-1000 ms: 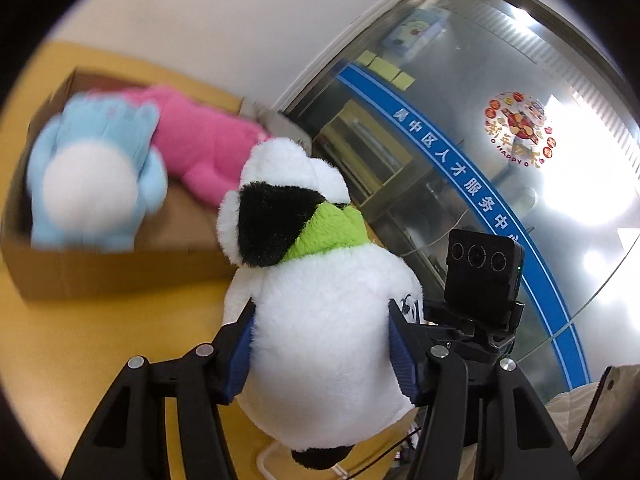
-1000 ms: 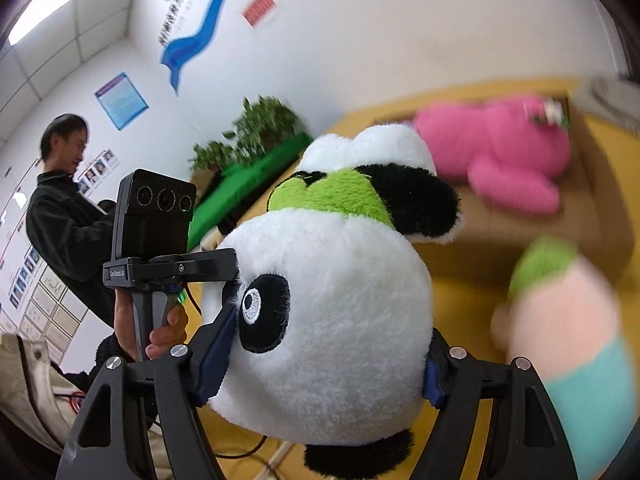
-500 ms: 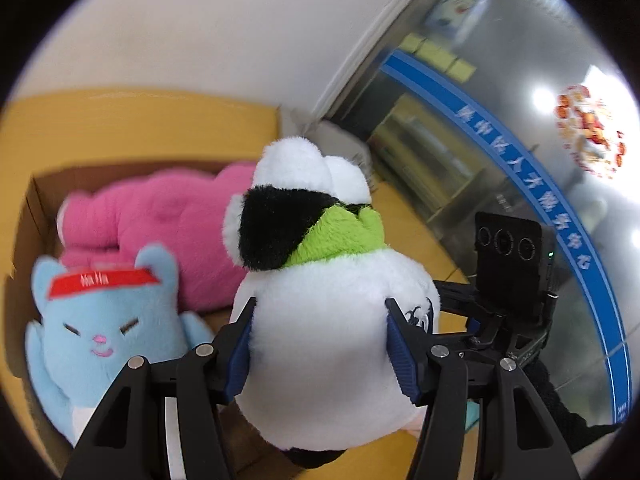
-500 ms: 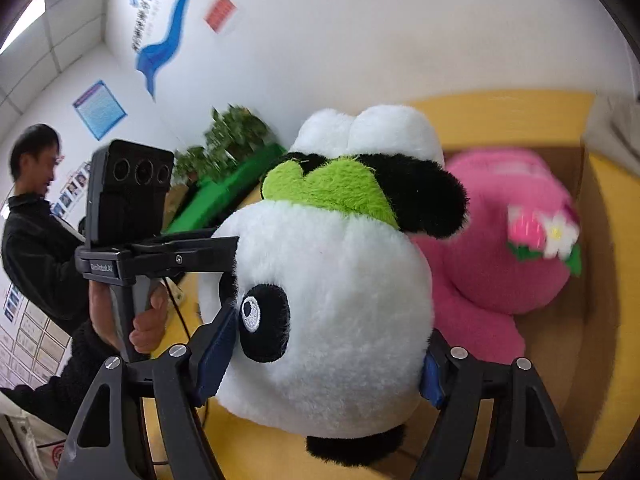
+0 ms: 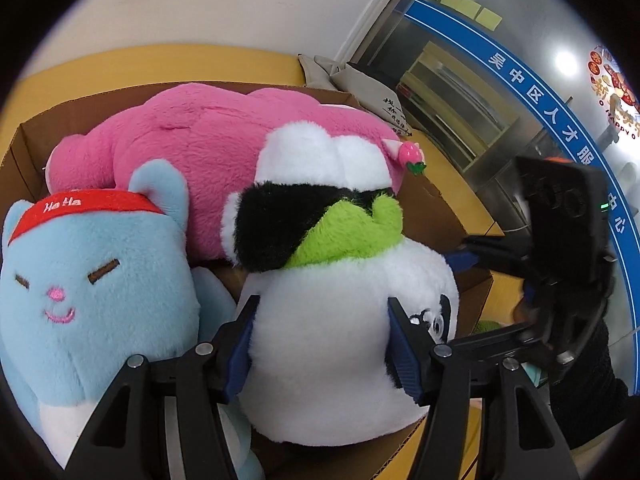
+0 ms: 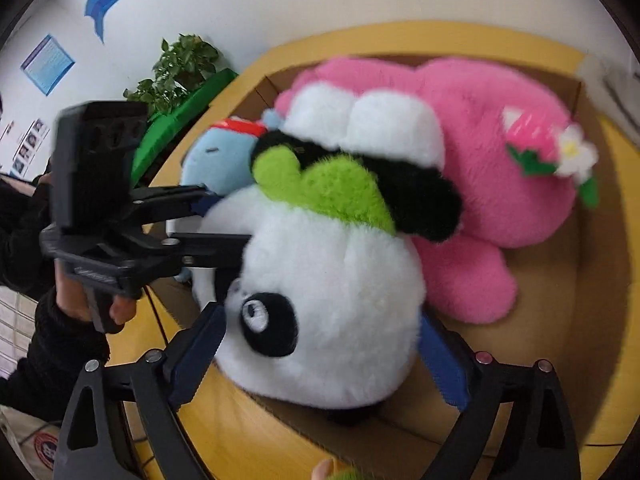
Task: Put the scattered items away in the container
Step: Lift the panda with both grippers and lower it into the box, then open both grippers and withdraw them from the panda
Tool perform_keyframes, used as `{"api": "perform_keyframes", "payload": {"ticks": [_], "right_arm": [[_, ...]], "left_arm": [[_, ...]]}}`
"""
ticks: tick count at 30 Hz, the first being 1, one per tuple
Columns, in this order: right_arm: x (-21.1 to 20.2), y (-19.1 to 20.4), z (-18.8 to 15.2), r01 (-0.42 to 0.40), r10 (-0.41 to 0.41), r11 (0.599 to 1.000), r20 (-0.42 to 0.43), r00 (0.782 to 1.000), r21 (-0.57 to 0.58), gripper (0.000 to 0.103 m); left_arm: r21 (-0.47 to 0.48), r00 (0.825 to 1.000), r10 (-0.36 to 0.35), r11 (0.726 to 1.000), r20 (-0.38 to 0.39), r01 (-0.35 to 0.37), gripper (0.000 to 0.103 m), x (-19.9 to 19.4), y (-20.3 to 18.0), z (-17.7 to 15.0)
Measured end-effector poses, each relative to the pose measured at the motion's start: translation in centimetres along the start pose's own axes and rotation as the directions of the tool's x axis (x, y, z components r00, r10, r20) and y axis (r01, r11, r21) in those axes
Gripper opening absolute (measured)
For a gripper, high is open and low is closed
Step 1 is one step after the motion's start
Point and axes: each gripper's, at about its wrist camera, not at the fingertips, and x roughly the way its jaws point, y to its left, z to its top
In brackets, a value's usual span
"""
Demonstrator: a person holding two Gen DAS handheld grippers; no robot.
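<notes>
A white panda plush (image 5: 332, 332) with a green scarf is inside the cardboard box (image 5: 444, 216), at its near edge. My left gripper (image 5: 320, 344) is shut on the panda's body. My right gripper (image 6: 320, 356) has its blue pads spread wide around the panda's head (image 6: 332, 300), the right pad apart from the fur. A pink plush (image 5: 192, 140) lies at the back of the box and a light blue plush (image 5: 88, 292) with a red headband sits at its left. The pink plush (image 6: 500, 184) and blue plush (image 6: 212, 160) also show in the right wrist view.
The box (image 6: 572, 300) sits on a yellow table (image 6: 216, 432). A grey cloth bag (image 5: 360, 88) lies behind the box. A potted plant (image 6: 176, 68) stands by the wall. Glass doors (image 5: 500, 92) are to the right.
Both grippers have carried the panda forward and down into the box, between the blue and pink plush. My right gripper's jaws have spread wider around the panda's head.
</notes>
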Motion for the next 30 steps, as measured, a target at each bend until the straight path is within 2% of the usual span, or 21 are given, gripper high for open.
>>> {"api": "perform_keyframes", "payload": {"ticks": [2,4,5,6,10,13,16,17,18,20,21,22,26,28,30], "right_arm": [[-1.5,0.4,0.5,0.011,-0.010,1.000,0.041,0.999,-0.014,0.093],[-1.5,0.3,1.3,0.046,-0.046,0.999,0.045,0.998,-0.006,0.076],[-0.6,0.4,1.6,0.069,-0.069,0.998,0.021,0.997,-0.013,0.071],[0.4,0.0,1.8,0.082,-0.082,0.996,-0.006,0.997,-0.026,0.061],[2.7,-2.2,2.5,0.048,-0.049,0.999,-0.052,0.997,-0.010,0.061],[3.5,-2.7,2.9,0.026,-0.026,1.000,-0.067,0.997,0.002,0.062],[3.8,-2.5,2.5,0.021,-0.020,1.000,-0.060,0.998,0.009,0.064],[3.8,-2.4,2.4,0.019,-0.018,1.000,-0.055,0.998,0.014,0.065],[3.7,-2.4,2.1,0.037,-0.036,0.999,-0.051,0.998,0.019,0.066],[3.3,-2.4,1.3,0.086,-0.085,0.996,-0.038,0.996,0.029,0.075],[2.7,-2.6,0.9,0.091,-0.090,0.995,-0.030,0.995,0.039,0.083],[2.0,-2.8,0.4,0.097,-0.095,0.994,-0.027,0.995,0.054,0.087],[-1.5,-1.9,-1.8,0.166,-0.168,0.984,0.042,0.985,0.060,0.093],[-3.3,-0.3,-3.0,0.225,-0.229,0.973,0.093,0.969,0.058,0.096],[-4.5,1.7,-4.2,0.300,-0.302,0.953,0.137,0.943,0.037,0.098]], "left_arm": [[0.001,1.000,0.004,1.000,0.000,-0.004,0.060,0.0,0.0,0.2],[0.001,1.000,0.009,1.000,0.000,-0.009,0.061,0.0,0.0,0.3],[0.001,1.000,0.013,1.000,0.002,-0.013,0.061,-0.1,-0.1,0.4],[0.003,1.000,0.025,1.000,0.006,-0.025,0.061,-0.2,-0.2,0.4],[0.012,0.995,0.080,0.997,0.061,-0.081,0.059,-2.5,-0.9,0.4],[0.059,0.987,0.102,0.992,0.122,-0.110,0.059,-4.5,-2.2,1.0],[0.111,0.983,0.176,0.977,0.044,-0.180,0.059,-2.2,-2.0,2.3],[0.132,0.974,0.228,0.965,0.006,-0.227,0.061,-0.7,-1.6,2.4],[0.129,0.972,0.235,0.964,-0.021,-0.231,0.066,0.6,-0.9,2.2],[0.113,0.981,0.191,0.976,-0.020,-0.188,0.071,1.1,-0.4,2.2],[0.108,0.984,0.180,0.978,-0.018,-0.177,0.071,1.0,-0.3,2.2],[0.104,0.984,0.175,0.980,-0.018,-0.172,0.071,0.8,-0.2,2.1],[0.089,0.984,0.177,0.981,-0.017,-0.175,0.071,0.2,-0.2,2.0],[0.060,0.981,0.192,0.979,0.017,-0.192,0.071,-0.8,-0.3,1.6],[0.030,0.977,0.194,0.980,0.086,-0.197,0.069,-2.8,-1.5,0.4]]}}
